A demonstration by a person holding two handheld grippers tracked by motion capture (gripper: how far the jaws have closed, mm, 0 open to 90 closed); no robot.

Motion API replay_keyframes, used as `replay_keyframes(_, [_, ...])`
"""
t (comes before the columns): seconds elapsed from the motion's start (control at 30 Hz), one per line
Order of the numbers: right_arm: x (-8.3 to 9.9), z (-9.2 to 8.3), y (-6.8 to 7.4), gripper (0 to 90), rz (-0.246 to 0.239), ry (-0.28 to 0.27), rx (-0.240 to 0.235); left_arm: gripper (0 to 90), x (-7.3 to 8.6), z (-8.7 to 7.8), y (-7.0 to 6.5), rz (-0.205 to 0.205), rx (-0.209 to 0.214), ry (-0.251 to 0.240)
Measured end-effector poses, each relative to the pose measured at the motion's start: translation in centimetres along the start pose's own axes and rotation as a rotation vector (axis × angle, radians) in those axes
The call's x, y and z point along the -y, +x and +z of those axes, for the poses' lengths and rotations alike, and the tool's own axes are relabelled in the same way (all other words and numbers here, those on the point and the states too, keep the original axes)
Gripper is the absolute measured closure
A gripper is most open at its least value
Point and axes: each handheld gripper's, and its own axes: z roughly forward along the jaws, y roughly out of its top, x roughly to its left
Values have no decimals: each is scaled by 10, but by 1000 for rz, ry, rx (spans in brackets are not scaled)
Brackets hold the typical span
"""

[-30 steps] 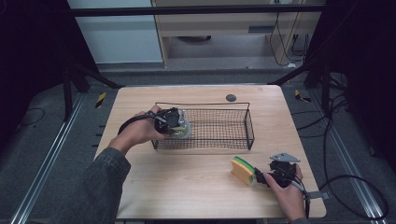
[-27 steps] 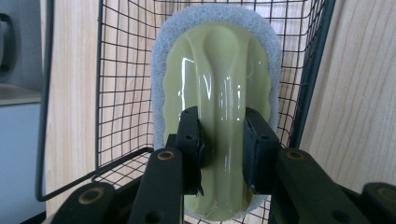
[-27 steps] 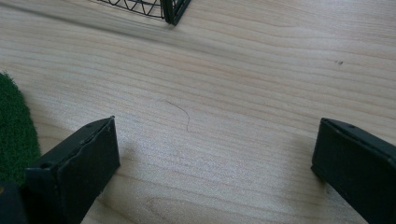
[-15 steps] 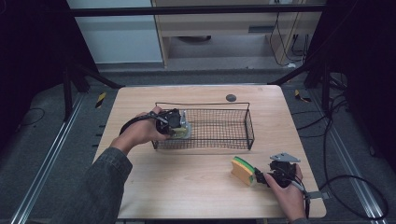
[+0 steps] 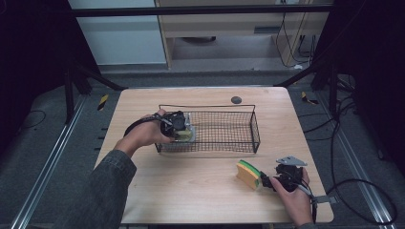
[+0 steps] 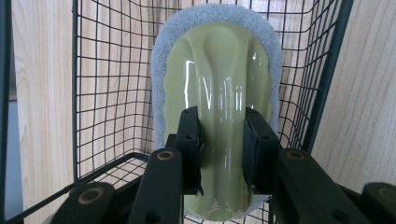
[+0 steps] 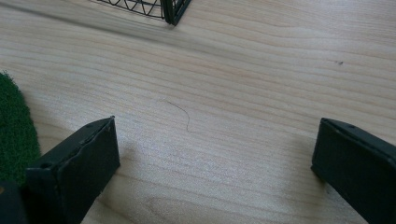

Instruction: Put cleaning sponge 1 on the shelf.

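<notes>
Left claw [image 6: 222,140] is clamped on the scrubber [image 6: 217,93] inside the basket [image 5: 239,138], so next it lets go; right claw [image 7: 215,154] gapes.

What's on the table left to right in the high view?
left gripper holding a scrub pad → wire basket → green-and-yellow sponge → right gripper

Pale green scrubber [image 6: 219,93], grey-white pad; black wire basket [image 5: 224,125]; yellow-green sponge [image 5: 248,173]
</notes>
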Motion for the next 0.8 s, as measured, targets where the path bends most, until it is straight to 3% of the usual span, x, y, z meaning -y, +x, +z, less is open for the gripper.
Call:
replay_keyframes(0.47, [0, 0, 0, 9, -1, 0, -1, 676, -1, 5, 2, -16, 7, 17])
replay_keyframes(0.8, [0, 0, 0, 9, 2, 2, -3, 665, 0, -5, 3, -22, 0, -25])
